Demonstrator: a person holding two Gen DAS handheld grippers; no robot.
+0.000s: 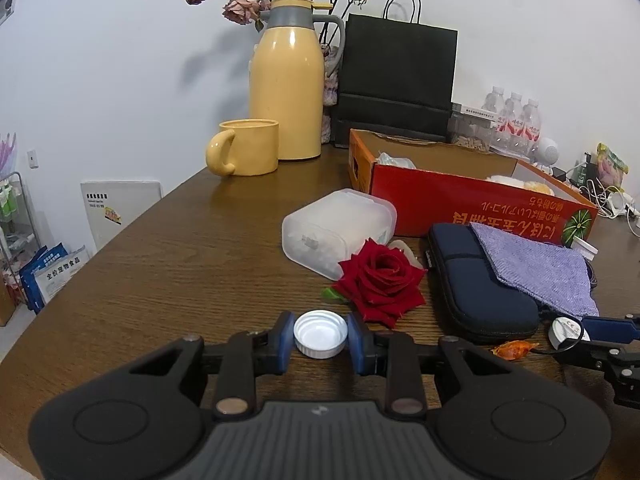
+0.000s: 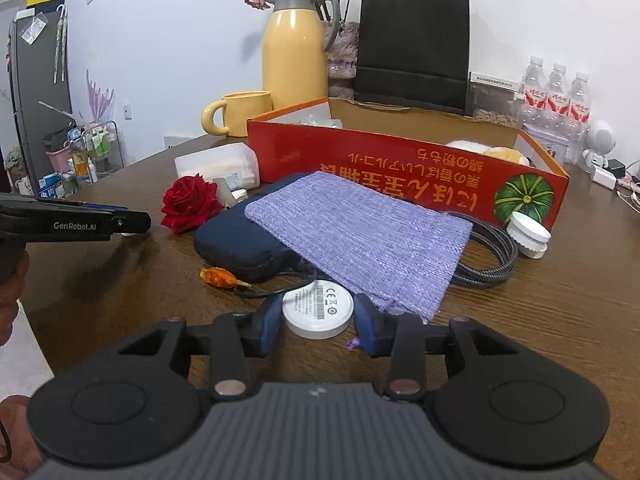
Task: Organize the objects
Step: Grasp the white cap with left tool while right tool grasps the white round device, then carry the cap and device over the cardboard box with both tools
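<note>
Left claw (image 1: 321,339) pinches the white cap (image 1: 320,333); the red box (image 1: 476,204) lies upper right. Right claw (image 2: 318,322) seemingly grips the white puck (image 2: 318,314).

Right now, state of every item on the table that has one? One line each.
left gripper: jaws shut on white bottle cap, open side up
right gripper: jaws shut on white charger puck, label up
red carton box: open-topped, print upside down
yellow thermos: upright, lid on
yellow mug: upright
black paper bag: standing
clear plastic container: lid on
navy zip case: zipped, purple cloth lying across it
</note>
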